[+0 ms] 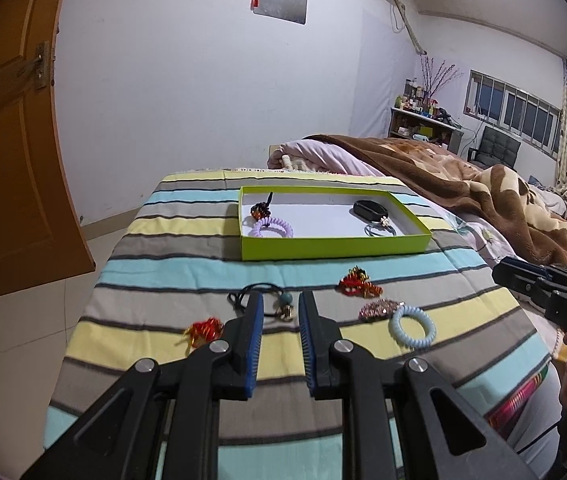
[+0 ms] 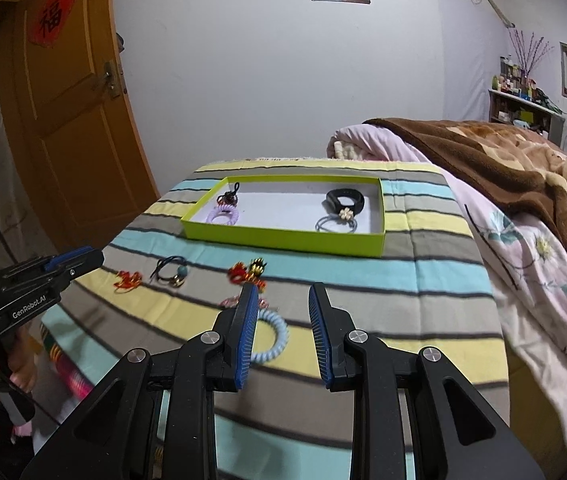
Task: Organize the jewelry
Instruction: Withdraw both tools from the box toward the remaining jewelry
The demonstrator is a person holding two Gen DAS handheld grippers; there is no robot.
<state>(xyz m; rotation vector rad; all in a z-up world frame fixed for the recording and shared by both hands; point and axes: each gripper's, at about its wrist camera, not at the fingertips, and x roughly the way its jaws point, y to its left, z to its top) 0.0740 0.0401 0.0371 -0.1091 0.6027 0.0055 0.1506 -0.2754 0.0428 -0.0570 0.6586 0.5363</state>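
Right wrist view, writing: the left gripper has "GenRobot.AI" printed on its black body, and the orange door carries a red diamond with the 福 character.
Left wrist view, writing: only "DAS" shows on the right gripper at the frame edge, and the door's red sign isn't in this shot.
Left tongs: released, blue ribbed pads apart, hovering over the black hair tie with a teal bead; small red beaded charm just left of them.
Right tongs: also spread and gripping nothing, above the pale blue spiral hair tie, partly hidden behind one finger.
Loose pieces, left to right: red charm, black tie, red-and-gold beaded ornament, pink sparkly clip, blue coil, all on the striped cloth.
Green box: shallow cardboard tray, white inside, holding a lilac spiral tie and dark beaded charm at left, black band and grey tie with a flower at right.
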